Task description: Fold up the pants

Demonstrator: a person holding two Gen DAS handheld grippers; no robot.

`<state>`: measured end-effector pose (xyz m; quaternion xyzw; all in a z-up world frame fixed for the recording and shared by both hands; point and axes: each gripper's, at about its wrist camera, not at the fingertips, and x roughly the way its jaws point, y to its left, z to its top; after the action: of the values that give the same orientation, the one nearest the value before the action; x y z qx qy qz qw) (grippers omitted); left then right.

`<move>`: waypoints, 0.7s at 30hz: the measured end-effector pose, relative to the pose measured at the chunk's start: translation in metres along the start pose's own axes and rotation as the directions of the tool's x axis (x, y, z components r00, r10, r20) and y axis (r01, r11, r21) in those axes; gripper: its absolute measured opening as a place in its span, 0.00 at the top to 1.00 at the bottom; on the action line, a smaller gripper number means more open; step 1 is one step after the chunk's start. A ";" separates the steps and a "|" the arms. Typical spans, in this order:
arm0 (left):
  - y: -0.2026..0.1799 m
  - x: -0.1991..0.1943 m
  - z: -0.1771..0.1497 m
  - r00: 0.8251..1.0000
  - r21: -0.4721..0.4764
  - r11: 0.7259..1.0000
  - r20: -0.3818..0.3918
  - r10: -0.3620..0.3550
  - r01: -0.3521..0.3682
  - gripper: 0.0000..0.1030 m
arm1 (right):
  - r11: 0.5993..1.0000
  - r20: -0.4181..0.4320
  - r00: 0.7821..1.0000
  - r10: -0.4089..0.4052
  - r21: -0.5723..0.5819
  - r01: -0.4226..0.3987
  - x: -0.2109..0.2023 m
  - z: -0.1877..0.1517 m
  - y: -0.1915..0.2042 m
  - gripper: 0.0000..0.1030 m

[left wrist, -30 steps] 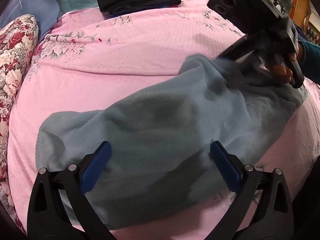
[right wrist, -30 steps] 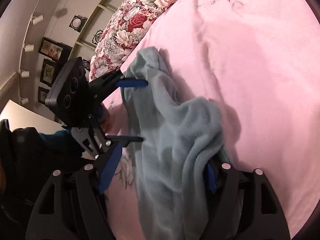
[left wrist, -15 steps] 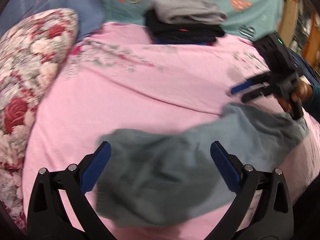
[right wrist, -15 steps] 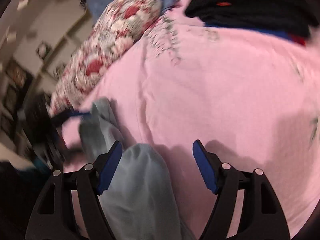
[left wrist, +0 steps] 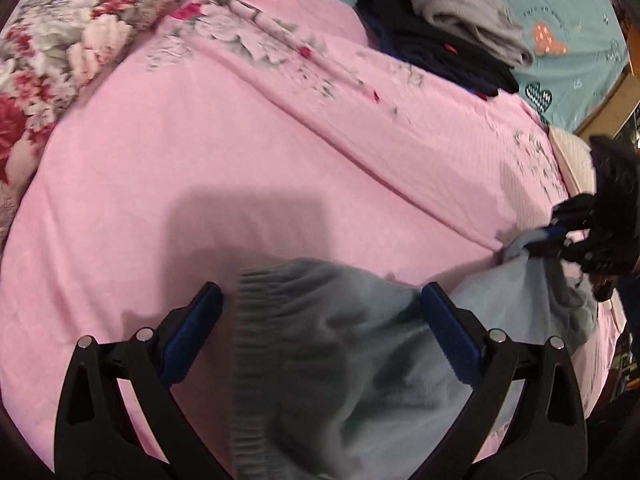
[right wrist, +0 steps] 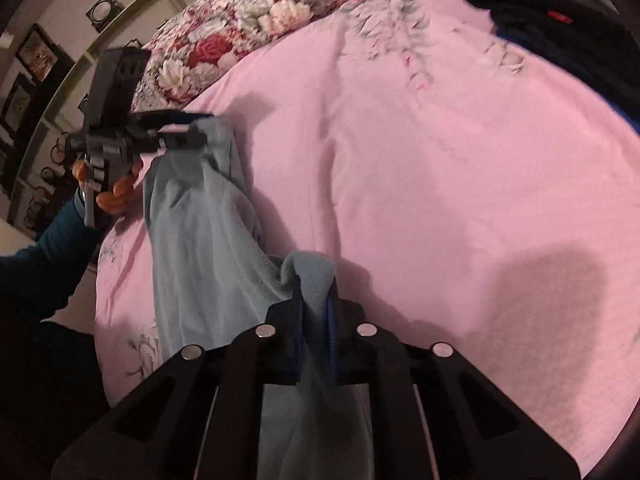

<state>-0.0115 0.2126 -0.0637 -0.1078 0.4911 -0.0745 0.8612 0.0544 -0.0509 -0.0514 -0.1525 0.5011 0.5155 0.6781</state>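
black left gripper (left wrist: 320, 316) with blue pads, silver screws, dark teal sleeve (right wrist: 52, 236)

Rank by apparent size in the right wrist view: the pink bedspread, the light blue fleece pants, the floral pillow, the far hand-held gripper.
1. Pink bedspread.
2. Light blue fleece pants.
3. Red-and-white floral pillow, though it lies farther off and is cut by the frame edge, so unsure.
4. Far black hand-held gripper.

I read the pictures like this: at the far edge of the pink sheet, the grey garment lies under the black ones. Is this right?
Not quite. The grey garment lies on top of the black ones, not under them. They are at the far edge of the pink sheet, as you wrote. The left wrist view shows this most clearly.
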 end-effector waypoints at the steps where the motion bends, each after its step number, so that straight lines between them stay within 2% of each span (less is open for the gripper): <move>1: -0.003 0.003 0.002 1.000 0.013 1.000 0.003 0.002 -0.002 0.02 | 1.000 0.013 1.000 -0.023 -0.004 0.023 -0.004 0.000 0.001 0.93; 2: -0.002 0.003 0.004 1.000 0.002 1.000 0.010 -0.010 0.010 0.04 | 0.999 0.026 0.998 -0.049 -0.005 0.049 -0.012 0.000 0.000 0.93; 4: 0.005 0.002 0.010 0.999 -0.048 0.999 0.035 -0.015 0.016 0.28 | 0.995 0.031 0.995 -0.098 -0.003 0.099 -0.019 -0.002 -0.004 0.93; 5: 0.009 0.001 0.012 0.999 -0.076 0.997 0.040 -0.011 0.014 0.60 | 0.993 0.023 0.993 -0.119 0.011 0.119 -0.018 -0.004 -0.007 0.93; 6: 0.013 0.001 0.014 0.999 -0.102 0.994 0.040 -0.025 0.029 0.72 | 0.992 0.012 0.992 -0.126 0.018 0.126 -0.015 -0.003 -0.008 0.93; 7: 0.018 0.000 0.016 0.998 -0.129 0.991 0.048 -0.039 0.045 0.73 | 0.991 0.003 0.992 -0.129 0.023 0.129 -0.012 -0.005 -0.008 0.93; 9: 0.016 -0.003 0.015 0.996 -0.128 0.991 0.082 -0.015 0.026 0.76 | 0.991 0.011 0.991 -0.130 0.011 0.130 -0.014 -0.009 -0.005 0.93; 11: 0.012 -0.013 0.015 0.991 -0.122 0.993 0.132 0.012 0.004 0.77 | 0.994 0.054 0.992 -0.110 0.032 0.108 -0.026 -0.010 -0.003 0.93; 13: 0.011 -0.027 0.018 0.978 -0.132 0.991 0.205 0.027 0.000 0.77 | 0.994 0.104 0.989 -0.106 0.029 0.104 -0.038 -0.009 0.000 0.93; 14: 0.012 -0.027 0.022 0.977 -0.143 0.990 0.206 0.052 -0.023 0.76 | 0.994 0.114 0.987 -0.111 0.029 0.108 -0.040 -0.006 0.001 0.93; 16: 0.009 -0.015 0.029 0.980 -0.127 0.987 0.158 0.119 -0.099 0.69 | 0.988 0.105 0.983 -0.150 0.056 0.144 -0.035 -0.005 -0.006 0.93; 17: 0.006 -0.005 0.033 0.974 -0.103 0.979 0.128 0.189 -0.176 0.52 | 0.981 0.092 0.978 -0.188 0.063 0.183 -0.028 -0.005 -0.009 0.93; 18: 0.003 0.002 0.035 0.963 -0.077 0.969 0.111 0.244 -0.236 0.31 | 0.973 0.079 0.970 -0.228 0.066 0.223 -0.019 -0.005 -0.012 0.89; 19: 0.002 0.004 0.037 0.954 -0.057 0.959 0.107 0.281 -0.276 0.24 | 0.961 0.040 0.963 -0.266 0.082 0.263 -0.006 -0.004 -0.018 0.83; 20: 0.006 0.000 0.038 0.953 -0.063 0.959 0.111 0.281 -0.276 0.20 | 0.959 0.033 0.961 -0.274 0.087 0.270 -0.001 -0.005 -0.020 0.76; 21: 0.012 -0.008 0.039 0.955 -0.083 0.961 0.120 0.273 -0.264 0.20 | 0.954 0.041 0.956 -0.291 0.084 0.286 -0.002 -0.004 -0.020 0.68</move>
<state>0.0185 0.2305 -0.0413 -0.0731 0.4460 0.0666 0.8895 0.0693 -0.0634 -0.0573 -0.1840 0.4751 0.3950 0.7645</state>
